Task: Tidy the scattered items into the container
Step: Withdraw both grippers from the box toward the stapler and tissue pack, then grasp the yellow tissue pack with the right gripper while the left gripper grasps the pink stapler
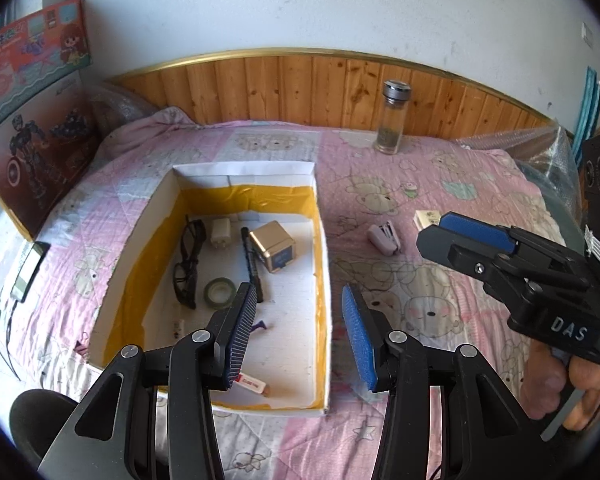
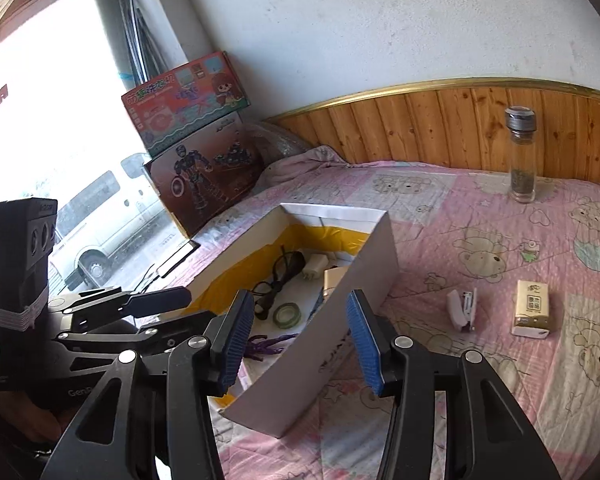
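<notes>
I am holding the left gripper [image 1: 300, 336] low in the frame's centre, its blue pads spread with nothing between them, over the near right wall of the open white box [image 1: 244, 170]. The right gripper [image 2: 300, 340] is hanging likewise spread and empty, above that box's near wall. Glasses [image 1: 188, 264], a tape roll [image 1: 220, 290] and a gold cube [image 1: 272, 246] are lying inside. The stapler [image 2: 462, 308] and small packet [image 2: 532, 308] are resting on the pink quilt [image 2: 480, 216], right of the box.

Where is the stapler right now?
The stapler lies on the pink bedspread, outside the box to its right, just left of the small tissue pack.
</notes>
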Demonstrator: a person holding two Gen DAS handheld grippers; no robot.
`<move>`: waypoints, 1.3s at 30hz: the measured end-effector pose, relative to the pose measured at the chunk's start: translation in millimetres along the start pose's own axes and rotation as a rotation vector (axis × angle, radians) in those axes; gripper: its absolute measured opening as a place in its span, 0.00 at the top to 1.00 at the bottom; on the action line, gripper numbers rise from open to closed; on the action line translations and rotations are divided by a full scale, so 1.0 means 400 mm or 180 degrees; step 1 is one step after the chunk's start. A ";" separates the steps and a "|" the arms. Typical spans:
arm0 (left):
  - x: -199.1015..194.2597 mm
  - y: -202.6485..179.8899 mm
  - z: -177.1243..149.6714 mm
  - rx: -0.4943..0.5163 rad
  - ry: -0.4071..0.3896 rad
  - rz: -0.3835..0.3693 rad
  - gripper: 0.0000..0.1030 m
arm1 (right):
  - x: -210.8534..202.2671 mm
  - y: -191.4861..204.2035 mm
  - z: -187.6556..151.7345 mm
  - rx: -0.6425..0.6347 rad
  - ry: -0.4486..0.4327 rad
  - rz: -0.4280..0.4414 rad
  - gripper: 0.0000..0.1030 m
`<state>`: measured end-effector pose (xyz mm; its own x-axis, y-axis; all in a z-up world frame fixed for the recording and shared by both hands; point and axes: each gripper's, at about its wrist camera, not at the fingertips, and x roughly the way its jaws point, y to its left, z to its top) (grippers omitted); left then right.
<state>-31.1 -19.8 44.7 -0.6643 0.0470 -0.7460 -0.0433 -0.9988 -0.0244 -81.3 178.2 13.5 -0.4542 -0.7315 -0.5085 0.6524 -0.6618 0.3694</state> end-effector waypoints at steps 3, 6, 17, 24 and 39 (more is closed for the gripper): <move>0.037 -0.046 0.019 0.0027 0.0109 -0.0166 0.52 | -0.007 -0.081 -0.003 0.0169 -0.0016 -0.0230 0.51; 0.088 -0.095 0.037 0.0021 0.0266 -0.0334 0.51 | -0.008 -0.164 -0.007 0.0314 0.0010 -0.0559 0.51; 0.340 -0.204 0.119 -0.0204 0.0734 -0.0559 0.50 | 0.081 -0.447 -0.037 0.0563 0.0398 -0.1548 0.41; 0.550 -0.179 0.130 -0.0687 0.1022 -0.0369 0.50 | 0.201 -0.510 -0.042 0.0409 0.0594 -0.1651 0.38; 0.690 -0.261 0.140 -0.0418 0.0868 -0.0276 0.47 | 0.204 -0.614 -0.067 0.0871 0.0789 -0.1670 0.46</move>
<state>-251.6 98.3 -121.4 -0.4369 0.1436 -0.8880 0.0176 -0.9856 -0.1681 -262.5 285.3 -139.5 -0.4958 -0.2612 -0.8282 0.1883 -0.9633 0.1911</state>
